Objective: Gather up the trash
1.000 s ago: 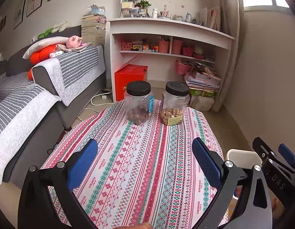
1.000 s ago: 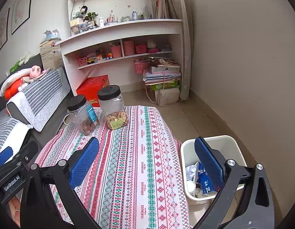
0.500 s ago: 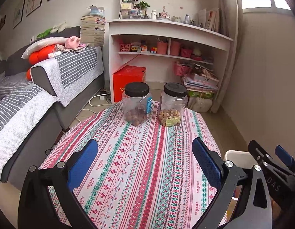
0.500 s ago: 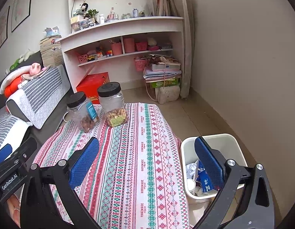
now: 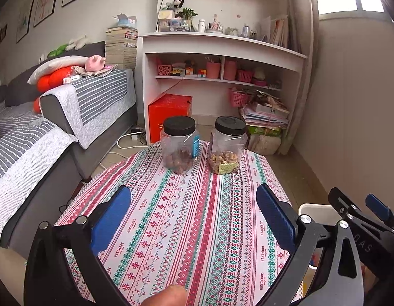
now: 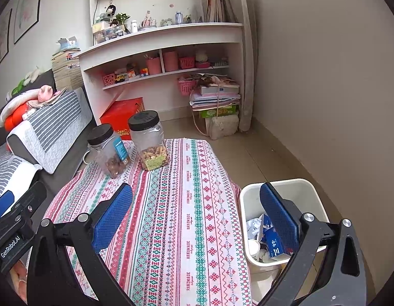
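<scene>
A white trash bin (image 6: 302,187) stands on the floor right of the table. It holds crumpled paper (image 6: 253,225), a blue carton (image 6: 272,242) and a paper cup (image 6: 253,248). Its rim also shows in the left wrist view (image 5: 316,207). My left gripper (image 5: 194,216) is open and empty above the patterned tablecloth (image 5: 186,229). My right gripper (image 6: 197,216) is open and empty over the table's right edge, its right finger in front of the bin. No loose trash shows on the table.
Two clear jars with black lids stand at the table's far end: one with nuts (image 5: 179,145), one with peanuts (image 5: 227,145). A grey sofa (image 5: 44,132) is on the left. White shelves (image 5: 222,58) and a red box (image 5: 168,114) stand behind the table.
Both grippers have drawn back and risen slightly; the jars look farther away and more of the wall shelf shows. Both stay open and empty.
</scene>
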### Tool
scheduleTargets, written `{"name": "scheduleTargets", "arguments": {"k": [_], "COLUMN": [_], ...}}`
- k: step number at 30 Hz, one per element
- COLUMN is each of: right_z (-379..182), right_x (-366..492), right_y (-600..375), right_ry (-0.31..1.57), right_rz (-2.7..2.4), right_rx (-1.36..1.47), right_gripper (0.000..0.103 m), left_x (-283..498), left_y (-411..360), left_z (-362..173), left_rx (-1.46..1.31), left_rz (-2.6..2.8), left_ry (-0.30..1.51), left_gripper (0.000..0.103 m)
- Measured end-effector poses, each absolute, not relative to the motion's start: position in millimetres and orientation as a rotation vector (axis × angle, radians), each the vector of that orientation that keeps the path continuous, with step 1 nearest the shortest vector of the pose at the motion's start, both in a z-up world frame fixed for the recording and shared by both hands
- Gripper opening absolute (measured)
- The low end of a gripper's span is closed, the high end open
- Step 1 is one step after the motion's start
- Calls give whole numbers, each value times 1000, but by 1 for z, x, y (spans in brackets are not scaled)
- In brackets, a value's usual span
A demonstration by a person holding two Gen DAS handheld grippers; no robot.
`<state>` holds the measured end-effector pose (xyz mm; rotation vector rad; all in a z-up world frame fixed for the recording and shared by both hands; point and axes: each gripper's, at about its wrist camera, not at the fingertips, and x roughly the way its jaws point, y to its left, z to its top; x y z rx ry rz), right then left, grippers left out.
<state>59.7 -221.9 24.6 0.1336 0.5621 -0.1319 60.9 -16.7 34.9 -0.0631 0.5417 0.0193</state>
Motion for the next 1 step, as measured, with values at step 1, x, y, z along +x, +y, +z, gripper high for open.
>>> {"name": "scheduleTargets", "arguments": {"k": [1], "right_z": [25], "right_x": [60], "right_y": [-222], "right_ry": [560], "right_rz": [-131], "right_rx": [133], "right_gripper": [96], "left_x": [61], "left_y": [-17], "left_z": [35], "left_rx": [-62], "left_rz": [20], "left_ry": [541], "left_gripper": [96]}}
